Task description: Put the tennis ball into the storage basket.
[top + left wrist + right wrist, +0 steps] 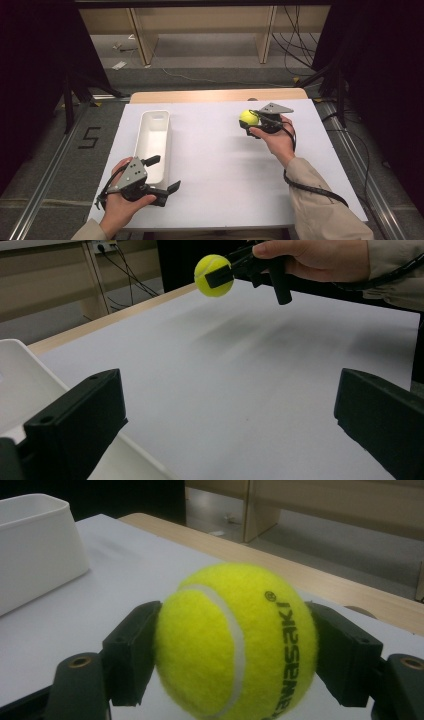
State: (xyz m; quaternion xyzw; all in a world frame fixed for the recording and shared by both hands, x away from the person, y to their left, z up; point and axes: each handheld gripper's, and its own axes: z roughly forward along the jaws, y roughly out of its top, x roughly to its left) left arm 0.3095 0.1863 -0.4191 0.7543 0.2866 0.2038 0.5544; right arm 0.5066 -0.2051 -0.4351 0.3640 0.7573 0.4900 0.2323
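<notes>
Right gripper (252,123) pinches the fuzzy yellow-green tennis ball (248,117) between its black fingers (131,655), one on either side, ball off the white counter (225,165) at the far right. Left gripper (162,175) fingers spread, nothing between them, sitting beside the near end of the long white plastic bin (152,142). Looks like the carry step: ball is picked, bin is probably the target. Next move needs a sweep left across the counter, over the bin rim, then release.
</notes>
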